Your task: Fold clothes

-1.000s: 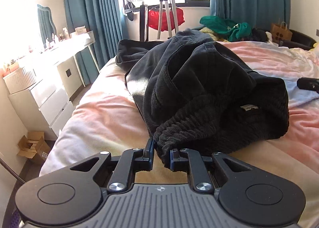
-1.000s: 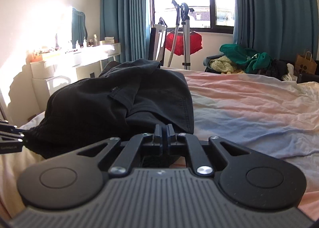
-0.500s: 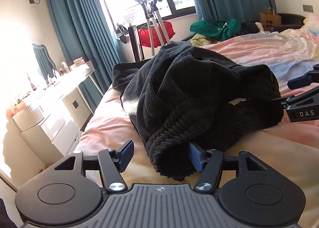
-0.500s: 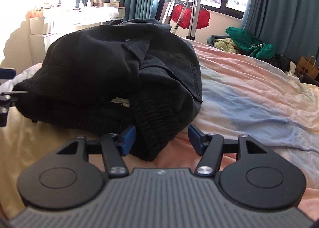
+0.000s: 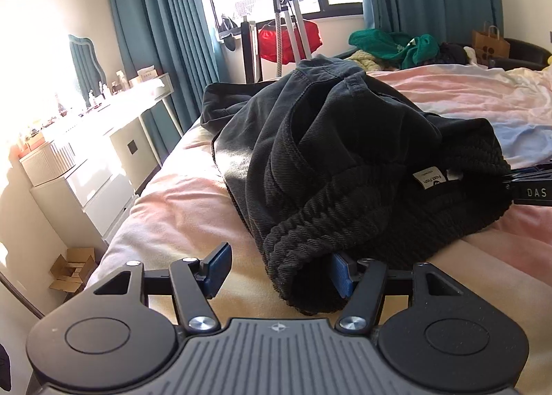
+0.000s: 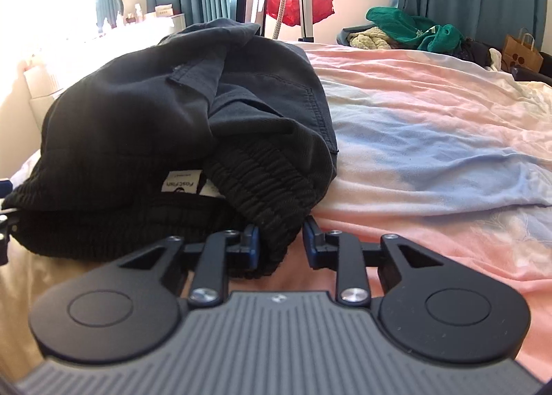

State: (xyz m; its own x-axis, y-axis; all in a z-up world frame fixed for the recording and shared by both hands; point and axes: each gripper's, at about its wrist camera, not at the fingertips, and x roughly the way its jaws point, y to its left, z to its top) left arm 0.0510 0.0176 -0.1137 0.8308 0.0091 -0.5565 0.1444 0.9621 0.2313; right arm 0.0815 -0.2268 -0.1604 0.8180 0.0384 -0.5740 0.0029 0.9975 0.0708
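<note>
A pair of black trousers (image 5: pixel 345 160) lies bunched on the bed, its ribbed elastic waistband nearest me and a white label (image 5: pixel 427 179) showing. My left gripper (image 5: pixel 279 270) is open, and one waistband corner lies between its blue pads. In the right wrist view the trousers (image 6: pixel 155 118) fill the left half. My right gripper (image 6: pixel 281 239) is partly open, with the other waistband corner (image 6: pixel 265 194) between its pads, which are apart from the cloth on the right side. The right gripper's tip also shows in the left wrist view (image 5: pixel 531 191).
The bed has a pink, blue and cream sheet (image 6: pixel 431 118). A white dresser (image 5: pixel 89 167) and cardboard boxes (image 5: pixel 70 269) stand left of the bed. Beyond the bed are a garment steamer (image 5: pixel 289 15), a green clothes pile (image 5: pixel 393 46) and a paper bag (image 5: pixel 490 46).
Both grippers were shut on the waistband corners a second ago and have opened. The right gripper's pads stand closer together than half a second ago. The trousers have settled on the bed.
</note>
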